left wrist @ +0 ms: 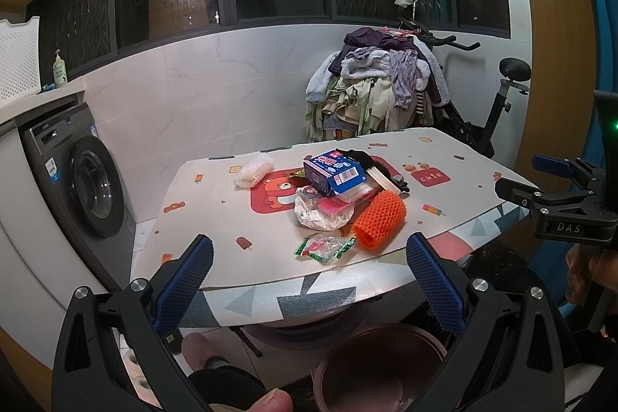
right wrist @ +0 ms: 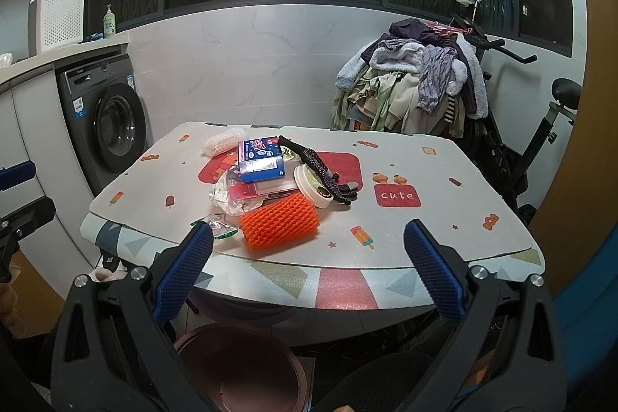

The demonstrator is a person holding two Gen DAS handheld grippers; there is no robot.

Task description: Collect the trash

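On the patterned table (right wrist: 444,180), mid-surface: one trash heap, comprising orange foam net (right wrist: 280,224) at the near edge; green wrapper (left wrist: 325,248) just beside it; clear plastic bag (left wrist: 320,213); blue carton (right wrist: 260,159); white foam net (left wrist: 253,169) set apart behind; round lid, possibly a tin (right wrist: 312,187). Below the near edge: brown bin (right wrist: 241,369), empty as far as visible. Left gripper (left wrist: 309,257) and right gripper (right wrist: 308,246): jaws spread wide, nothing held. Step: collection apparently not begun; next move calls for reaching to the nearest piece, closing on it, then carrying it to the bin.
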